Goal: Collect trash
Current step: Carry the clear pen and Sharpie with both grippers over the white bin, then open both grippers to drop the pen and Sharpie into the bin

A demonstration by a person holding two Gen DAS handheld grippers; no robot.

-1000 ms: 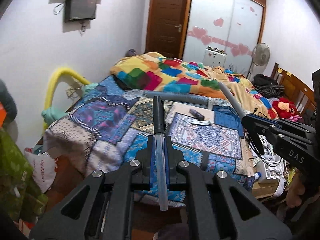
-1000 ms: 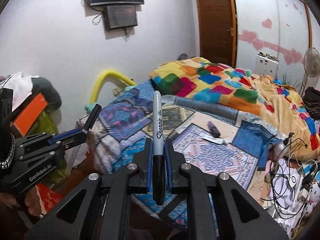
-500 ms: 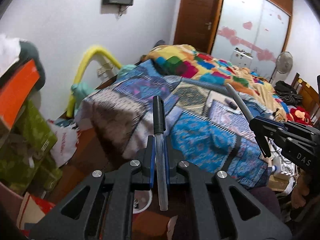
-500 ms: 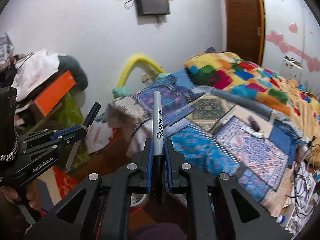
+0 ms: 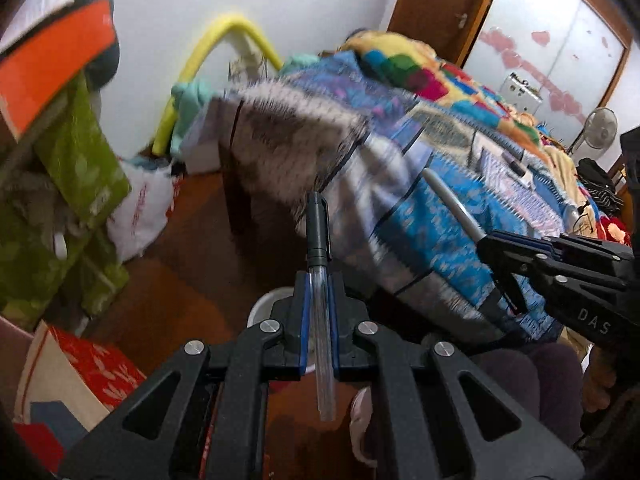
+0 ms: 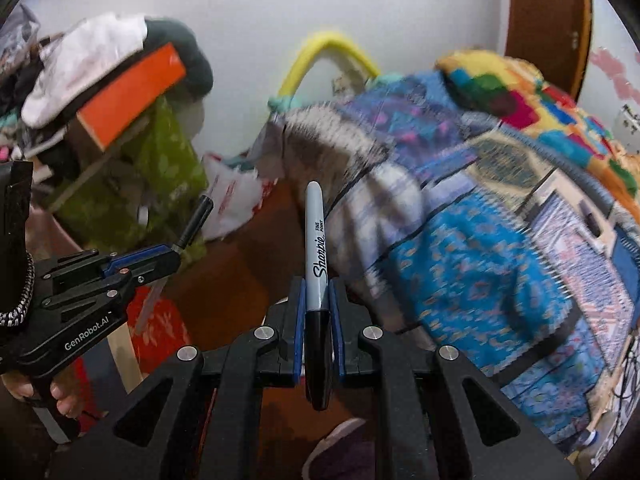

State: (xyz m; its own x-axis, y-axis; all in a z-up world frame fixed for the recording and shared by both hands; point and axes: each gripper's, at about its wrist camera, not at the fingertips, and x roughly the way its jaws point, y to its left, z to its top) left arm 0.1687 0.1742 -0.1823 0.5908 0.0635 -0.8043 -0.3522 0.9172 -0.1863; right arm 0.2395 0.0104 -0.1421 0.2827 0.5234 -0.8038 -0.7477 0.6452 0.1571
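Pen (image 5: 320, 280) clamped in left jaws, Sharpie marker (image 6: 317, 276) clamped in right jaws

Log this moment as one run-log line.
left claw: shut on clear pen | right claw: shut on Sharpie marker | white bin: below, partly hidden

We see a white wall (image 5: 172, 8) at the far left, a brown door (image 5: 436, 8) right of it, then a wardrobe (image 5: 552, 36) with pink hearts. A bed (image 5: 440, 208) under patchwork quilts fills the right; a fan (image 5: 600, 132) stands beyond. The near floor (image 5: 188, 264) is dark wood, with cluttered boxes (image 5: 72, 152) on the left.
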